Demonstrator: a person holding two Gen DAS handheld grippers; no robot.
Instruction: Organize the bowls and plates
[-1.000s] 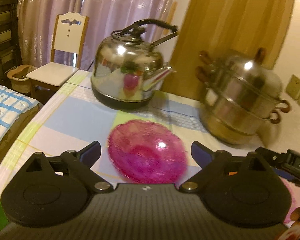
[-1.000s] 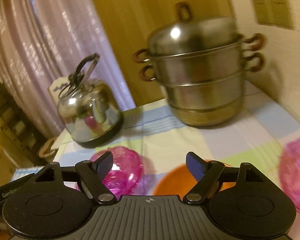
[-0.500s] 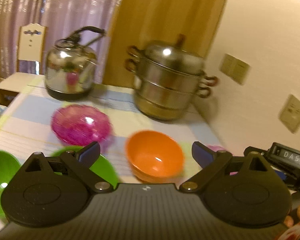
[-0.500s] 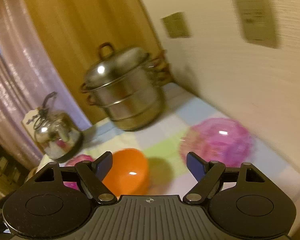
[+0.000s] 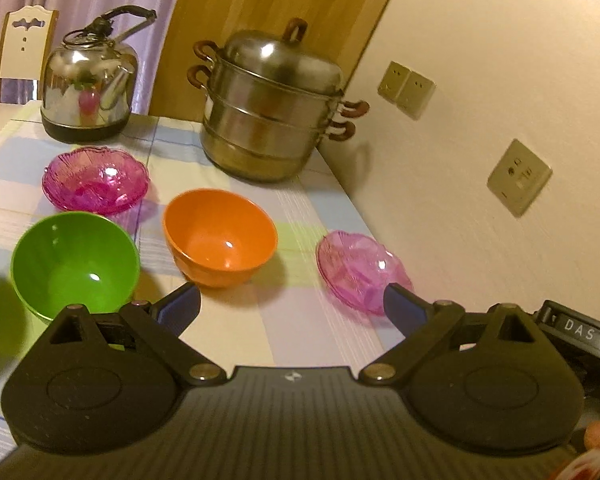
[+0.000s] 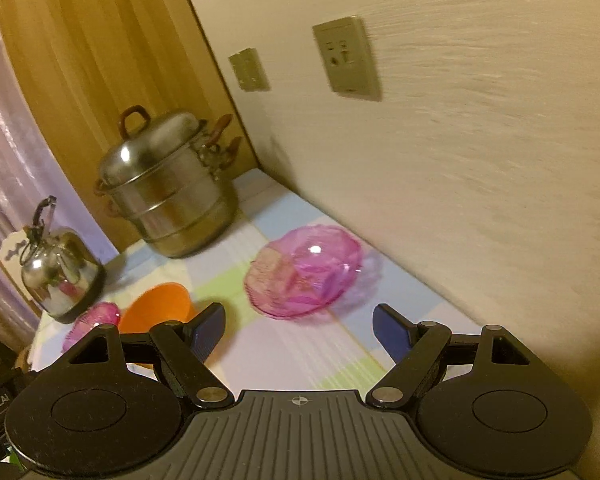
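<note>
Both grippers (image 5: 292,304) (image 6: 299,326) back — bowls apart

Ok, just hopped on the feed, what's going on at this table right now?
A person is sorting bowls with a claw in each hand, and nothing is gripped yet. The left claw is open, facing the orange bowl and green bowl. The right claw is open too, lined up on the pink glass dish near the wall. Another pink glass bowl sits apart, in front of the kettle. Nothing is stacked.
</note>
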